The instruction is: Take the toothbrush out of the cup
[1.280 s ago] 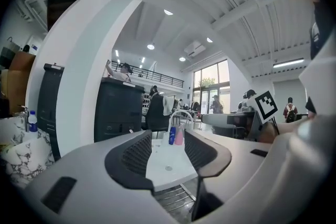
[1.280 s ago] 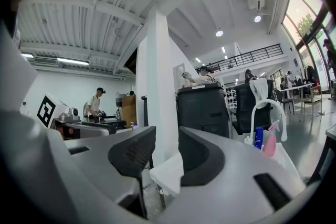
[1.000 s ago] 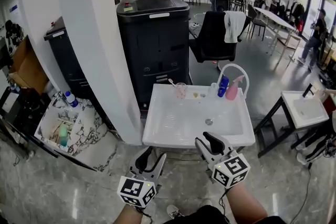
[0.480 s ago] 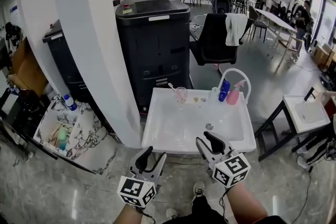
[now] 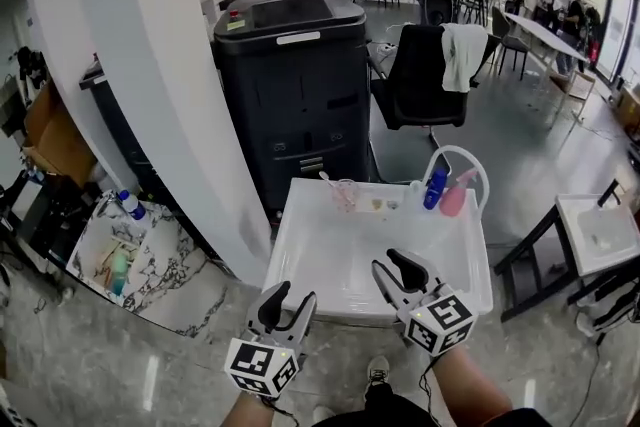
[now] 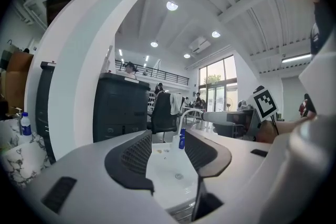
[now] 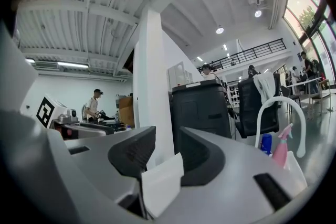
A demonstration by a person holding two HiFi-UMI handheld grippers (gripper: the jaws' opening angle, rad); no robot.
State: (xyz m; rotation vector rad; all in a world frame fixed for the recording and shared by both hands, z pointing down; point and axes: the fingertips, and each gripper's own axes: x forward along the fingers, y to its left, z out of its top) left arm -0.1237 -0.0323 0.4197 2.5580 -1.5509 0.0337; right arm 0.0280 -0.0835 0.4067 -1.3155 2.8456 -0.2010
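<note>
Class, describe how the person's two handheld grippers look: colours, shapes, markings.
The left gripper and right gripper match: pale grey moulded bodies, curved tongs lined with black ribbed pads, and a white cube bearing black square markers on each.

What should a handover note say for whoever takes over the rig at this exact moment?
Left gripper: open, empty, held low in front of the sink.
Right gripper: open, empty, over the sink's near edge.
Cup: on the sink's back rim, left of the blue bottle and pink spray bottle. The toothbrush sticks out of it, leaning left.
Done: nothing; neither gripper is near the cup.
Left: reach the cup, grip the toothbrush, lift it out.
</note>
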